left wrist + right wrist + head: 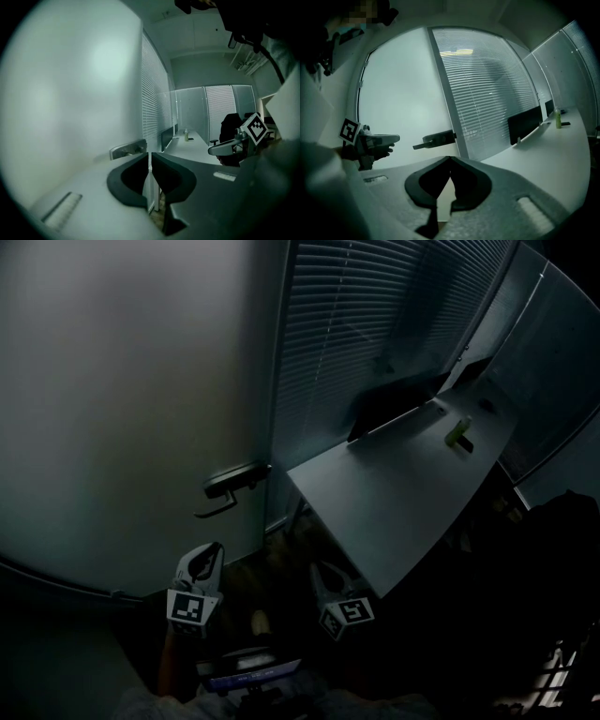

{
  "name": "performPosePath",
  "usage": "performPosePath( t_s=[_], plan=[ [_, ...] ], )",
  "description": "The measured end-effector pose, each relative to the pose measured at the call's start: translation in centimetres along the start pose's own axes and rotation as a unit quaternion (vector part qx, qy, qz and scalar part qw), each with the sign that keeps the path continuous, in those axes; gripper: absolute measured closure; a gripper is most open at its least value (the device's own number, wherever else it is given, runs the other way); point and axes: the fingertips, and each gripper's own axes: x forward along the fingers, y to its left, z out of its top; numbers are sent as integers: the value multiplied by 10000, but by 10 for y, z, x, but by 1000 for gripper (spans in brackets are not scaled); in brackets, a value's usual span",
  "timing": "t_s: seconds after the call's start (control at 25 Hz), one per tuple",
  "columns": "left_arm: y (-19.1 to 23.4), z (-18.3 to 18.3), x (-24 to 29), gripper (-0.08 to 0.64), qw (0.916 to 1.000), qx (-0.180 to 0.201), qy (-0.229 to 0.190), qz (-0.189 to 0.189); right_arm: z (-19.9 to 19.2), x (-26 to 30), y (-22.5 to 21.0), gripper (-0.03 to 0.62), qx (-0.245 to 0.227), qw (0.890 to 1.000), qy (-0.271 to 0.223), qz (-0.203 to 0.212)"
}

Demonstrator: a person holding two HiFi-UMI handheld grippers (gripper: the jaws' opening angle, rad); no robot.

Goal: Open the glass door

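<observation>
The frosted glass door point(122, 399) fills the left of the head view, its dark lever handle point(232, 486) at its right edge. My left gripper point(212, 551) hovers below the handle, apart from it. In the left gripper view the handle point(129, 150) lies just beyond the left gripper point(150, 155), whose jaws stand a thin slit apart with nothing between them. My right gripper point(323, 570) is lower right of the handle, beside the desk. In the right gripper view the right gripper point(450, 159) has its tips together and empty, with the handle point(436, 138) ahead.
A grey frame post and window blinds point(375, 324) stand right of the door. A long white desk point(403, 502) runs from the frame to the back right, with a dark monitor point(394, 399) and a small bottle point(457, 431). A black chair point(232, 126) stands at the right.
</observation>
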Motion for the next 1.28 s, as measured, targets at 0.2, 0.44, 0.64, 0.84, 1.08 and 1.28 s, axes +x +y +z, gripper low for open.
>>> performPosePath(
  t_s=[0.2,0.44,0.64,0.84,1.08,1.28],
  plan=[
    [13,1,24,483,9963,822,190,-155,-1,10,-10,591,17,10000,50,-73],
    [21,-6,47,437,9881,1404,484,-403,-4,22,-25,591,6,9998,31,-174],
    [27,-23,61,395,9792,1775,800,-576,-3,32,-29,591,59,9998,8,-212],
    [38,-31,74,357,9650,2313,1079,-608,0,39,-31,591,103,9996,52,-256],
    [49,-49,88,319,9438,2865,1490,-710,1,47,-36,591,162,9993,68,-339],
    [57,-62,99,318,9212,3397,1755,-721,1,54,-39,591,173,9991,82,-379]
  ],
)
